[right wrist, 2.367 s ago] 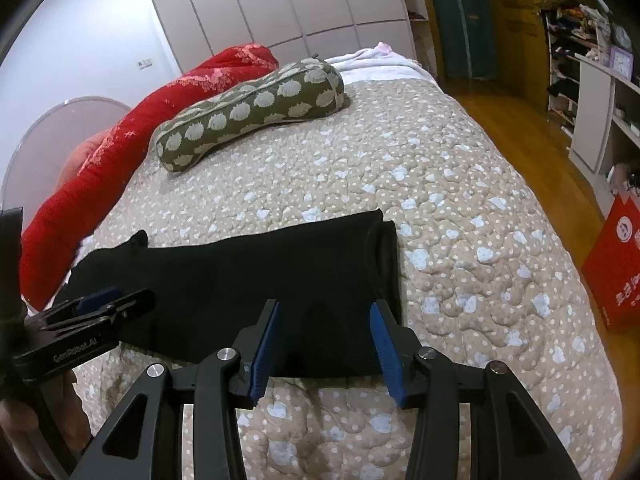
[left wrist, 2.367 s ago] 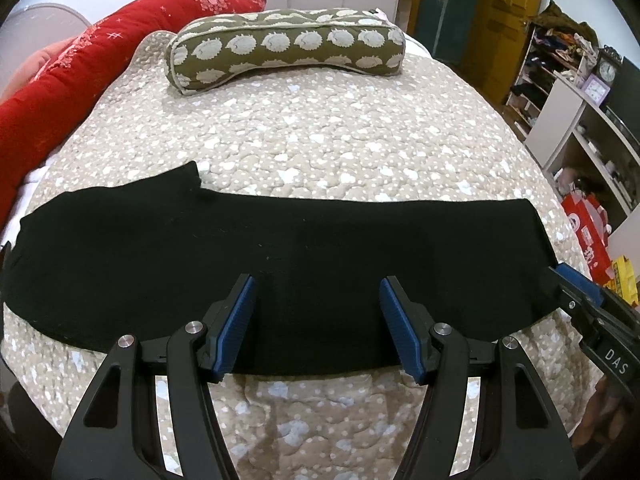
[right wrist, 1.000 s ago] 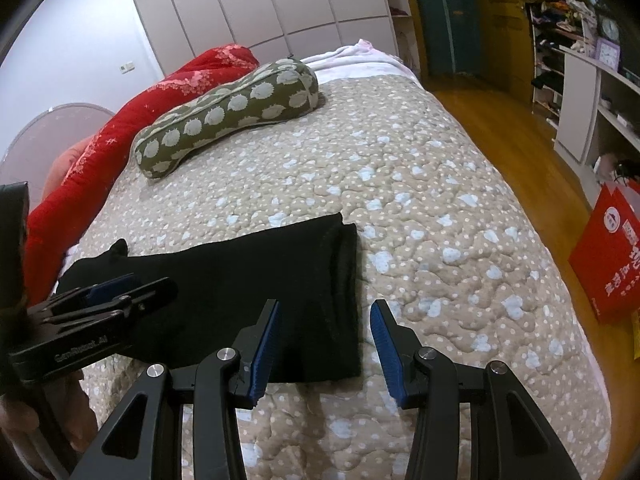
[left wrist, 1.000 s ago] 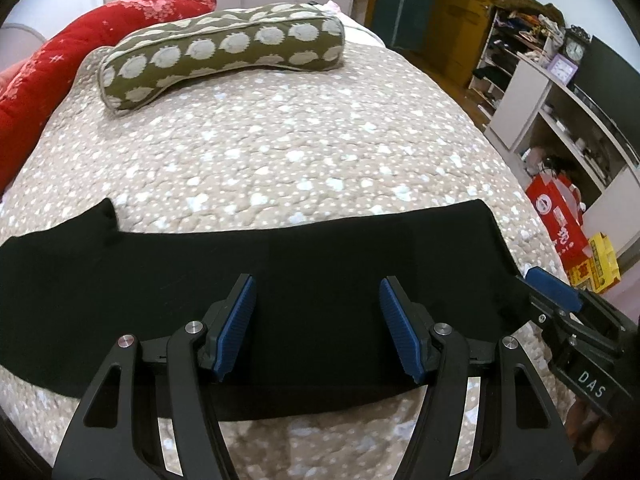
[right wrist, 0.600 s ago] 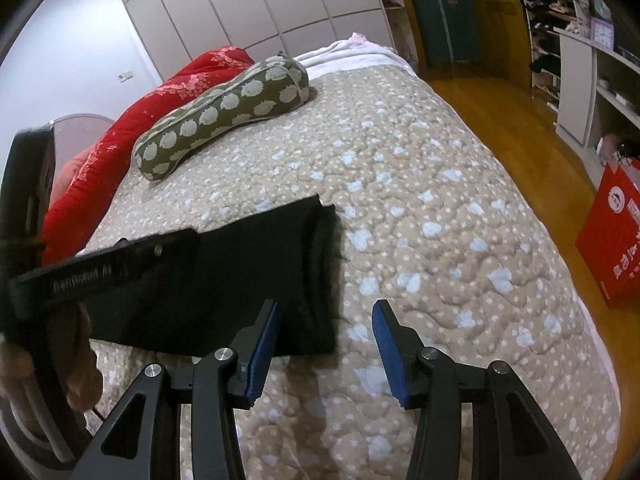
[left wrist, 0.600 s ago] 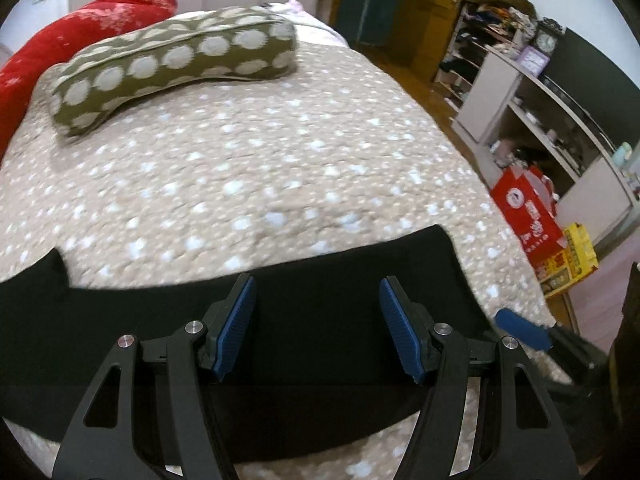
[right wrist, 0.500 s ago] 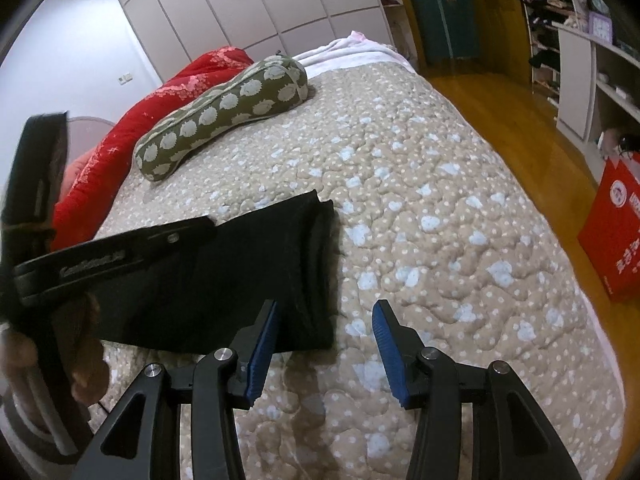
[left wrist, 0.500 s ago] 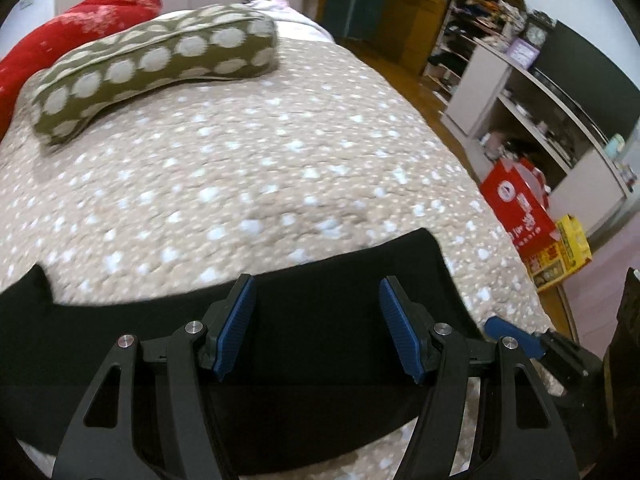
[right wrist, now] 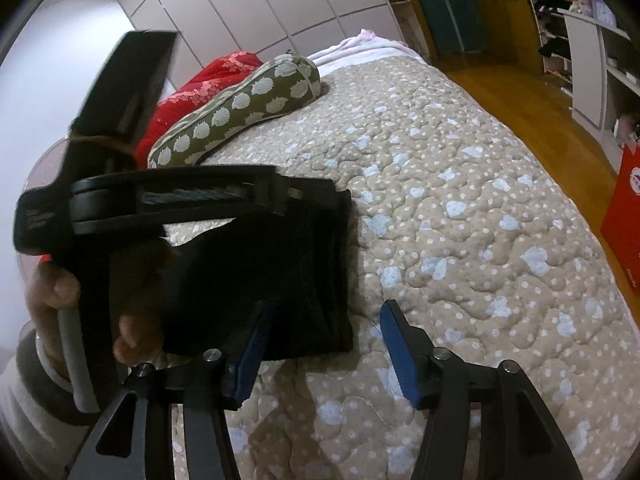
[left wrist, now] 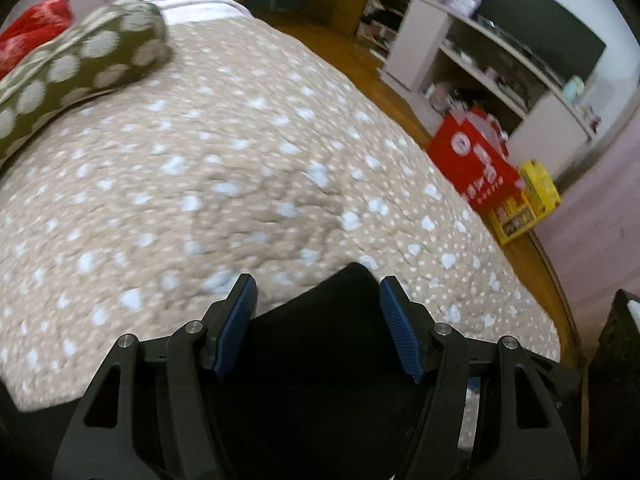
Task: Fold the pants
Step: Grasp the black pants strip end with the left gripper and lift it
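Black pants (right wrist: 280,272) lie across the near part of a beige spotted quilt (right wrist: 460,200). In the left wrist view only their right end (left wrist: 340,320) shows. My left gripper (left wrist: 316,320) hangs open over that end, the far corner showing between its blue pads (left wrist: 240,320) with clear gaps. Its black frame (right wrist: 172,196), held by a hand (right wrist: 52,292), crosses the pants' far edge. My right gripper (right wrist: 326,344) is low at the near right corner, its jaws opening. One pad (right wrist: 256,352) is over the cloth, the other over quilt; nothing is pinched.
An olive pillow with white spots (right wrist: 248,100) and a red blanket (right wrist: 200,84) lie at the bed's far end. Past the bed's right edge are wooden floor, a red bag (left wrist: 476,164), a yellow box (left wrist: 536,192) and white shelves (left wrist: 480,60).
My left gripper has swept right along the pants to their right end and rolled a little. The right gripper's jaws have spread wider. The pants lie as before.
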The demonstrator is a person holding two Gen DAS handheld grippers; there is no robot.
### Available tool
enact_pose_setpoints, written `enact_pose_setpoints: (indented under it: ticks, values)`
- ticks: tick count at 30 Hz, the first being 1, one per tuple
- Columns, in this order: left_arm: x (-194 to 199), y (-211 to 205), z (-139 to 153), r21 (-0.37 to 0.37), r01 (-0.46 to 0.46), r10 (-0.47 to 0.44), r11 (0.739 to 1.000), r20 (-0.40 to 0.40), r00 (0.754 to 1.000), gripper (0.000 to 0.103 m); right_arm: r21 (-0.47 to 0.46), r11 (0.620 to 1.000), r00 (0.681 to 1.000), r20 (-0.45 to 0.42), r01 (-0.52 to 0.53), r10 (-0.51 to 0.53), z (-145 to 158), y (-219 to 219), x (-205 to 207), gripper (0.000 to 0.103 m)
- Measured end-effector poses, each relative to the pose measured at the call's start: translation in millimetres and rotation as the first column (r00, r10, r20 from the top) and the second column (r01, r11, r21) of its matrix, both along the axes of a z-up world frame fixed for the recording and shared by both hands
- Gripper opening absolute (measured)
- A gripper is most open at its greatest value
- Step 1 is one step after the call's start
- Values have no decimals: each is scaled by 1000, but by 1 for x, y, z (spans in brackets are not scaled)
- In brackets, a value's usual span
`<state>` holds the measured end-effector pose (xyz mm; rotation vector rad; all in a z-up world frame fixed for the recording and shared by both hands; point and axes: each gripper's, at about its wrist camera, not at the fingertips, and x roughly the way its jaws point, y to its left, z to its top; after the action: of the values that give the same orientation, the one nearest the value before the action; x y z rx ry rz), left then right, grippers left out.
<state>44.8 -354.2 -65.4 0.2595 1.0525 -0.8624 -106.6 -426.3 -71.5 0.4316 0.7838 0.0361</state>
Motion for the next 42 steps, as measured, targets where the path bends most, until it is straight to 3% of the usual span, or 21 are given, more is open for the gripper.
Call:
enact_pose_setpoints:
  ticks: [6,7,8,10,11,13,14,16,22,25,28,32,33,35,36,38,40,42]
  values:
    - [-2,-17,-7,61,37,-38,997,17,999,70,-31,1000,1000,30,-5,5,-2,7,2,58]
    - [-5,-20,-7,68,45,-47,997,28,998,70,-27,1000,999,34,-7,8,-2,8,3,54]
    - [-7,-22,-8,75,53,-57,996,46,997,67,-20,1000,999,40,-5,6,-2,7,4,39]
    - [-11,-24,-10,79,79,-85,994,73,994,51,15,1000,999,52,-2,1,-3,6,6,22]
    - [-9,-22,-10,72,80,-86,994,72,994,47,30,1000,999,53,-3,2,-4,7,7,18]
    - [-4,-14,-6,34,73,-74,997,29,997,30,26,1000,998,55,-5,4,0,10,9,15]
    - [-2,-11,-3,17,74,-74,997,10,997,26,30,1000,998,62,-7,6,4,12,10,14]
    - [-2,3,15,-33,74,-74,997,6,997,20,49,998,995,94,-25,20,19,17,9,14]
    - [0,71,78,-136,17,-5,991,92,996,20,18,990,970,203,-140,133,73,62,16,14]
    - [8,114,86,-143,-45,61,989,110,992,20,12,976,951,228,-217,208,83,96,28,14]
    - [22,166,77,-114,-154,166,981,107,980,20,22,952,930,220,-306,294,78,140,47,14]
    - [41,229,42,-46,-329,331,943,50,942,20,84,919,913,182,-385,365,46,197,78,15]
    - [45,243,33,-28,-367,368,930,34,929,20,94,917,915,160,-388,371,34,207,86,16]
    - [47,263,23,-6,-411,411,912,14,912,20,110,908,915,25,-404,403,9,231,104,20]
    - [45,272,21,-9,-423,423,906,8,906,20,107,904,910,20,-413,414,10,233,103,22]
    - [38,291,23,-36,-446,446,894,-7,895,20,127,879,888,75,-460,454,29,223,91,35]
    - [32,302,22,-55,-457,457,888,-22,889,33,129,880,887,143,-457,439,49,201,75,42]
    - [24,307,19,-75,-477,474,876,-46,879,48,69,934,924,187,-352,334,64,170,62,47]
